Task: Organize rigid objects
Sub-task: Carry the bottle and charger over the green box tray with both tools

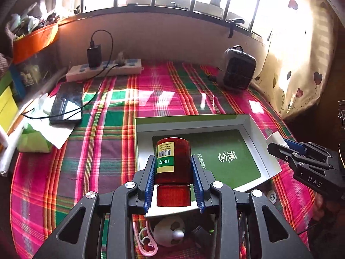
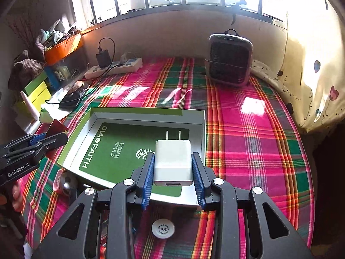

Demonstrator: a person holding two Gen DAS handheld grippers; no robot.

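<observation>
Item one: our left gripper (image 1: 173,168) is clamped on a red bottle (image 1: 173,161), barcode label facing up, cap (image 1: 173,196) toward the camera, held above the near left corner of the box (image 1: 256,133). Item two: our right gripper (image 2: 173,166) is clamped on a white charger (image 2: 172,161), prongs pointing away, held over the near right part of the same box. The box is an open white tray with a green card (image 2: 120,149) lying flat inside, resting on the plaid cloth (image 2: 248,142). Also logged on the cloth: a power strip (image 1: 103,70) at the far left, a phone (image 1: 66,103) near it, a heater (image 2: 229,59) at the far right, a white disc (image 2: 162,228) below the right gripper.
</observation>
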